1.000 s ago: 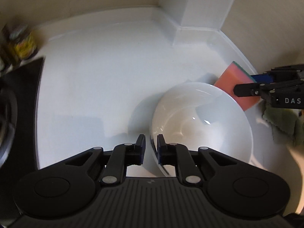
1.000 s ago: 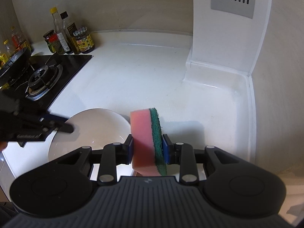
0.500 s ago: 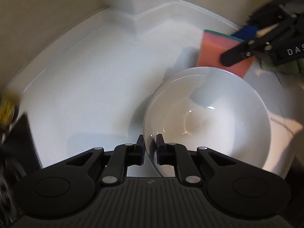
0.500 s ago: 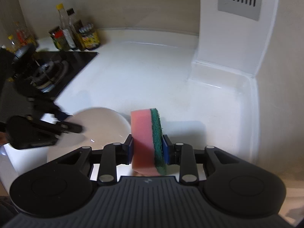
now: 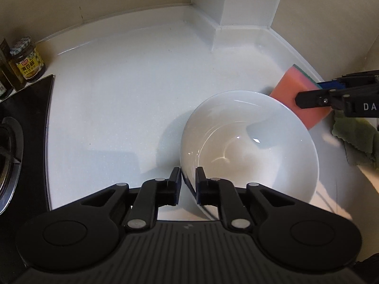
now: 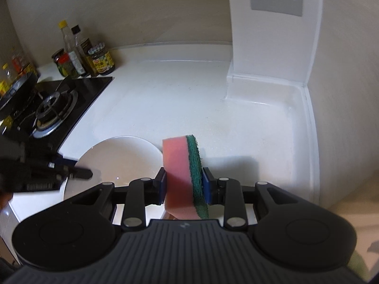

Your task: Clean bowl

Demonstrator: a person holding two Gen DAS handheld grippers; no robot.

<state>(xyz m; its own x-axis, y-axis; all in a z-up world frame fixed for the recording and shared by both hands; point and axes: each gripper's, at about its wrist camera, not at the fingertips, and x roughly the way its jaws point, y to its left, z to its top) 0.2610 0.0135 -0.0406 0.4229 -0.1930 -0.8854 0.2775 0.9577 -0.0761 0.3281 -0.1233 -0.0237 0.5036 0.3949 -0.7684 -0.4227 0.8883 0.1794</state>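
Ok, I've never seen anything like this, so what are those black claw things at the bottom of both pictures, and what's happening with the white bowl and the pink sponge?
Those are hand-held grippers, two-finger clamps a person squeezes, one in each hand. Each carries a wide-angle camera looking along its fingers, so each picture shows its own claw at the bottom.

In the left one's view, the left gripper pinches the rim of a white bowl, one finger inside, one outside. The right gripper, seen from its own camera, clamps a pink sponge with a green scouring side, held beside the bowl and not yet inside it.

Everything sits over a white countertop. A black gas stove and some sauce jars stand to the left, and a green cloth lies at the right.
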